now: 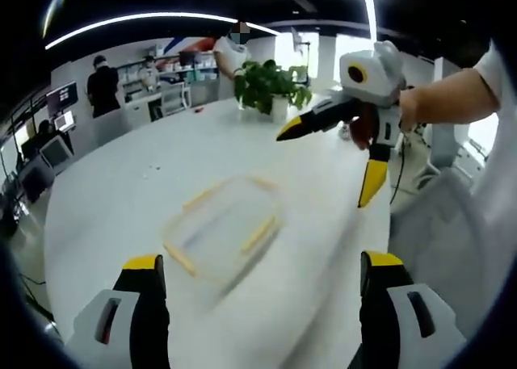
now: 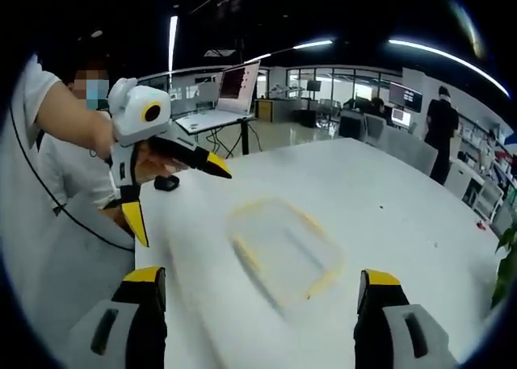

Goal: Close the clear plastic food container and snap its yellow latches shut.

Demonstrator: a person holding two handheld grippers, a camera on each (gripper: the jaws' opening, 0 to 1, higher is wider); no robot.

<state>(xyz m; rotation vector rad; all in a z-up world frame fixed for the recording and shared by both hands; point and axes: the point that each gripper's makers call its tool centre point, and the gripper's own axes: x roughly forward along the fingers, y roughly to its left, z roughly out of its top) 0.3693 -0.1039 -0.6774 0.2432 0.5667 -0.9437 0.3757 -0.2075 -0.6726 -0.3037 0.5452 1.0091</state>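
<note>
The clear plastic container with yellow latches lies flat on the white table, blurred by motion, so I cannot tell how its latches stand. My left gripper hangs open above its near edge, nothing between the jaws. My right gripper floats open over the table's right side, a hand holding it. In the right gripper view the container lies ahead of my open right gripper. There the left gripper is open, up and to the left of the container.
A potted plant stands at the table's far end. Several people stand by desks beyond it. A small dark object lies on the table near the person. A laptop sits on a stand behind.
</note>
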